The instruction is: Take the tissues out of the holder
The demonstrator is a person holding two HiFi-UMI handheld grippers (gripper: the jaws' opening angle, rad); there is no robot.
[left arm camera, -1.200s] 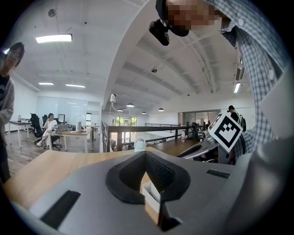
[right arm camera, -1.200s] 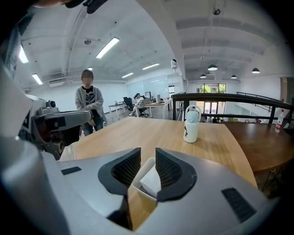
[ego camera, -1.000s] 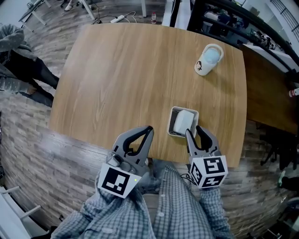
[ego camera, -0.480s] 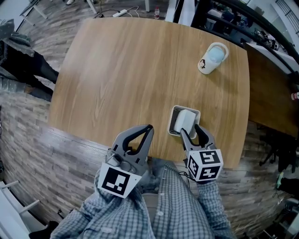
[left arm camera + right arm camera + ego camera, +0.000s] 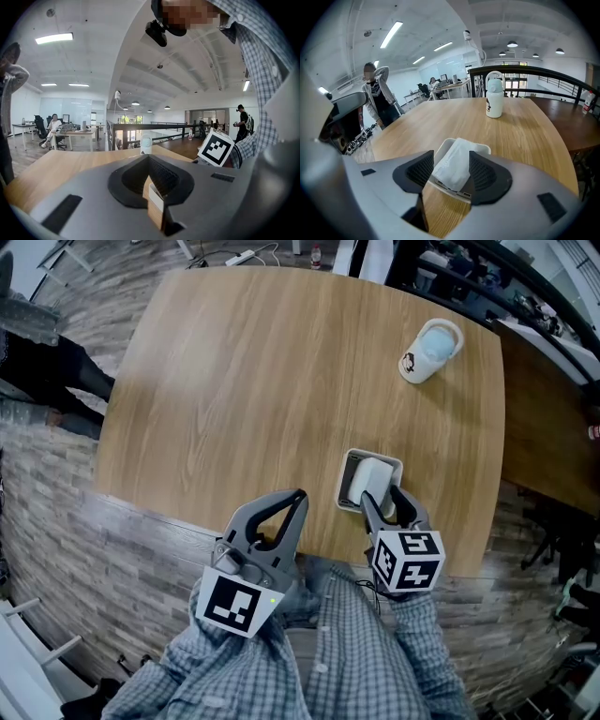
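Step in hand: approach for the grasp, nothing lifted yet. The tissues (image 5: 373,479) sit as a white folded wad standing up in the holder (image 5: 349,465), a pale open-topped box at about 5 o'clock from the centre of the table (image 5: 253,381); a lidded cup (image 5: 429,351) stands well apart at 1 o'clock. The right gripper (image 5: 380,501) points steeply down at the holder's near edge, its 2 jaws spread; in the right gripper view the tissues (image 5: 452,161) show between them, and I see no pad pressing yet. The left gripper (image 5: 300,495) is parked at 8 o'clock of the holder, tips pressed together on nothing. Next move, as I judge it: bring the jaws level with the wad, close on it above the holder's rim (image 5: 485,149), then lift. Against 1 second ago: the right gripper has come lower and closer to the holder, and its jaws have just been opening; the left gripper, holder and cup are unchanged.
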